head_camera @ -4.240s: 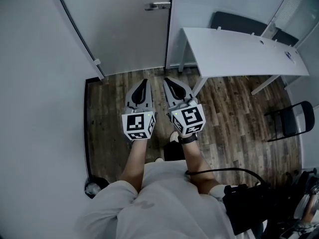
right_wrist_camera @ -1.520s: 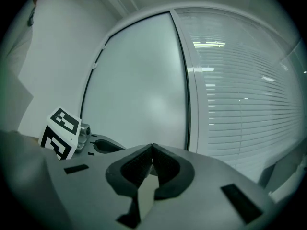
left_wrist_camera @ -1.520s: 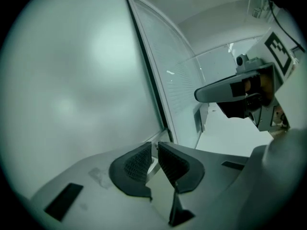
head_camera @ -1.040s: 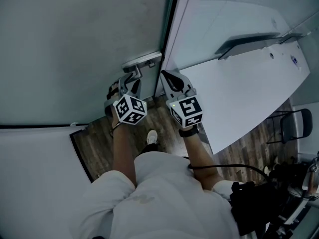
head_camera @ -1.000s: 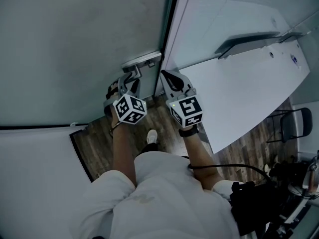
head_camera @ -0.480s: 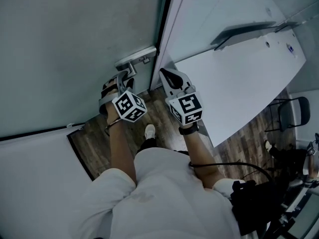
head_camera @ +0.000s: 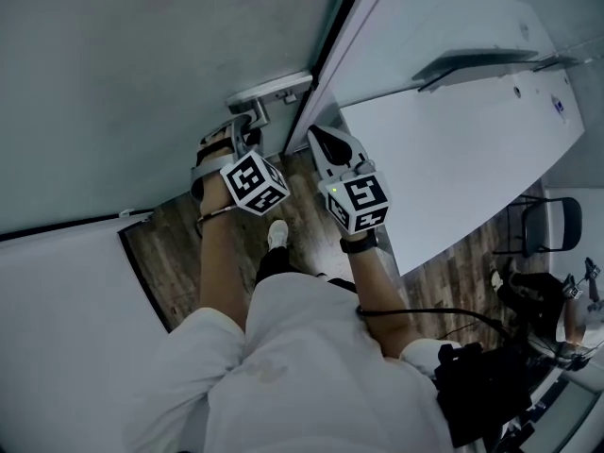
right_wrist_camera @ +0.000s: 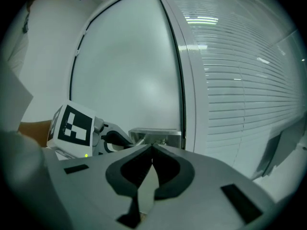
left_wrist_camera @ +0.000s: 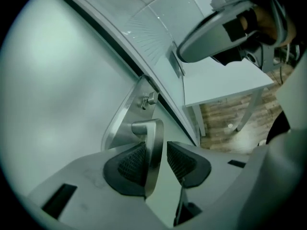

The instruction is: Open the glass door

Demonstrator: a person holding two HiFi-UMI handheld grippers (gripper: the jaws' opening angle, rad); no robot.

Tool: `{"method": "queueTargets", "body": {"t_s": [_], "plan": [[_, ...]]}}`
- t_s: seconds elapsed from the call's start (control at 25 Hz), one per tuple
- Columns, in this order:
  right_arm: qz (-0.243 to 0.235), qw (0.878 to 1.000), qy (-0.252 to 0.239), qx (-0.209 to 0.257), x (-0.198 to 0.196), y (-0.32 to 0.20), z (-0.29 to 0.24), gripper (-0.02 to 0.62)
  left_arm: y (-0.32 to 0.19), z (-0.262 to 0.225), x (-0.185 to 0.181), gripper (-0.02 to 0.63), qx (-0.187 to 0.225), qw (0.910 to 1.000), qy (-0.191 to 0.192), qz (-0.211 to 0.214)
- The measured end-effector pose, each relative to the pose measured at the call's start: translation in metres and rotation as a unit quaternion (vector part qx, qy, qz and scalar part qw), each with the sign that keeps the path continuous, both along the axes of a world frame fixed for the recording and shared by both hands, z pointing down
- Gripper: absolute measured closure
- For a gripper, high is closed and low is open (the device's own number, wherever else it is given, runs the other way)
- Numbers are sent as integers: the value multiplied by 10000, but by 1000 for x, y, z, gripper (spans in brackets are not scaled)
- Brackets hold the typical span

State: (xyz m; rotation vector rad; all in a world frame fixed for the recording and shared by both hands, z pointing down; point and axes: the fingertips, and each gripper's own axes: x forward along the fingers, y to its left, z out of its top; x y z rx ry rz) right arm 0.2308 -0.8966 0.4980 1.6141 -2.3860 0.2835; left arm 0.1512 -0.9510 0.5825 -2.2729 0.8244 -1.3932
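1. Frosted glass door [head_camera: 142, 83] fills head view's upper left.
2. Left gripper [left_wrist_camera: 156, 152] unclenched, jaws straddling door's silver metal lever handle [left_wrist_camera: 154, 128]; one pad touches it.
3. Right gripper [right_wrist_camera: 151, 150] clenched, empty, near handle.

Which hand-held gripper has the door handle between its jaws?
The left hand-held gripper: its jaws straddle the metal door handle. The right hand-held gripper is shut, empty.
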Motion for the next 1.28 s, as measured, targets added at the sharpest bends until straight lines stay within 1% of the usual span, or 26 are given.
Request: {"method": "queueTargets", "body": {"t_s": [0.08,0.12,0.24,0.36,0.52,0.56,0.76,0.96,1.04,1.16,1.2,1.28], "plan": [[-5,10000,-6,-53,0,2,5,592,-1,1,0,466,-103,9991,398,-92],[-14,10000,-4,-74,1,4,7,592,-2,1,1,466,-99,9986,513,-116],[-33,9999,7,-108,3,7,10,592,-3,1,1,466,3,9984,549,-110],[-25,9999,-17,-135,3,13,13,592,-2,1,0,466,-37,9977,676,-100],[-119,9997,-82,-195,-4,21,17,592,-2,5,-1,466,-115,9927,1187,-195],[-152,9997,-81,-192,-5,22,16,592,-2,4,-1,466,-90,9921,1232,-211],[-181,9998,-32,-71,-3,32,4,592,1,4,-3,466,-31,9925,1192,-262],[-152,9999,-1,58,14,43,-9,592,7,9,-2,466,81,9944,997,-345],[-150,9998,5,125,20,47,-17,592,9,9,-3,466,213,9968,668,-381],[-177,9995,-12,247,28,54,-31,592,14,8,-5,466,563,9978,-116,-341],[-184,9994,-25,283,30,57,-35,592,17,8,-5,465,621,9970,-295,-346],[-204,9992,-55,341,33,64,-41,592,21,9,-5,465,637,9961,-453,-408]]}}
